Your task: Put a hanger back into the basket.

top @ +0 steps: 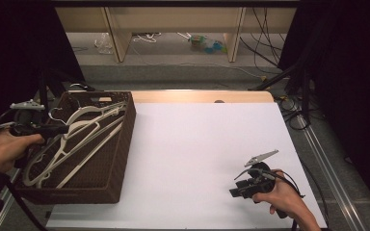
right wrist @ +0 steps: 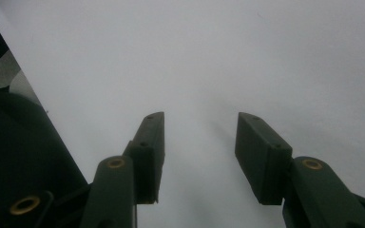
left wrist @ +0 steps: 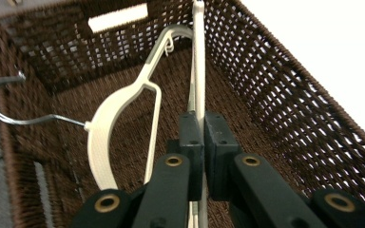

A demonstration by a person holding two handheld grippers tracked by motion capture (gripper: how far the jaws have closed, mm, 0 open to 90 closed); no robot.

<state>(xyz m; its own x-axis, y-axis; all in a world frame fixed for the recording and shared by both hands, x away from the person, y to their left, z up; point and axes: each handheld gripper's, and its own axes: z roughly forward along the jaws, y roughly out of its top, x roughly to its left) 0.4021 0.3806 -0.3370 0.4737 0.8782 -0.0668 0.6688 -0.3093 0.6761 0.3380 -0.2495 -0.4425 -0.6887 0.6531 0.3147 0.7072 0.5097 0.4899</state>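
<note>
White tabletop [top: 197,159] | left tongs [left wrist: 203,142] pinching hanger [left wrist: 198,61] in wicker basket [left wrist: 285,95] | right tongs [right wrist: 199,142] spread, idle | risk: hooks tangling on lift

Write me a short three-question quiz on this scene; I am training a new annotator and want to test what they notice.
1. True or false: the left gripper is clamped on a thin cream-white plastic hanger bar.
2. Where do the white plastic clothes hangers lie?
A. on the white tabletop
B. inside the dark brown woven wicker basket
C. on the floor
3. Fill in: the right gripper hovers over the white table surface with its jaws ____ and nothing between them.

Key: 1 true; 2 B; 3 open.
</note>
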